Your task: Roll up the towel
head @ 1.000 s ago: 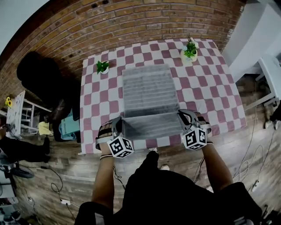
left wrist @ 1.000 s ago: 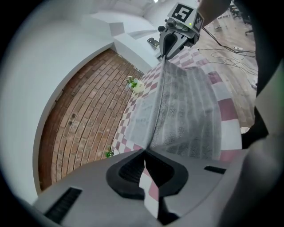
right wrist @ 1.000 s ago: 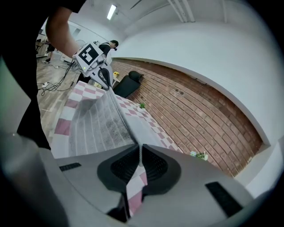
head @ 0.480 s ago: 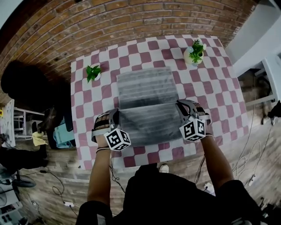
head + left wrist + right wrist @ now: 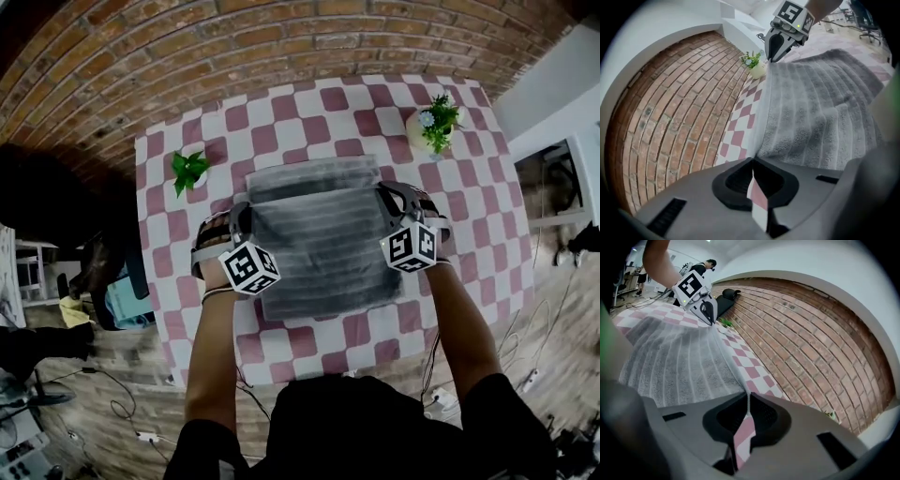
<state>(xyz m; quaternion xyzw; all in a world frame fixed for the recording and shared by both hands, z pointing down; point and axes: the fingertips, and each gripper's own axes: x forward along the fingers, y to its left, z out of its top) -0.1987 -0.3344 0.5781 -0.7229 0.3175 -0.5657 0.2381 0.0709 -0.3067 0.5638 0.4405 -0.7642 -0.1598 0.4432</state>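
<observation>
A grey ribbed towel (image 5: 319,239) lies on the pink-and-white checked table (image 5: 469,202), its upper layer folded over toward the far edge. My left gripper (image 5: 242,214) is shut on the towel's left corner and my right gripper (image 5: 386,199) is shut on the right corner. The lifted edge stretches taut between them, near the towel's far end. In the left gripper view the towel (image 5: 820,108) runs from my left gripper (image 5: 753,159) across to the right gripper (image 5: 777,49). In the right gripper view the towel (image 5: 675,357) spans from my right gripper (image 5: 747,397) to the left gripper (image 5: 707,311).
A small green plant (image 5: 190,171) stands at the table's far left and a potted plant in a white pot (image 5: 433,124) at the far right. A brick wall (image 5: 281,47) rises behind the table. Cables lie on the wooden floor (image 5: 112,412) around me.
Both grippers have moved away from me toward the far edge, carrying the towel's edge along. The folded-over layer now covers most of the towel beneath.
</observation>
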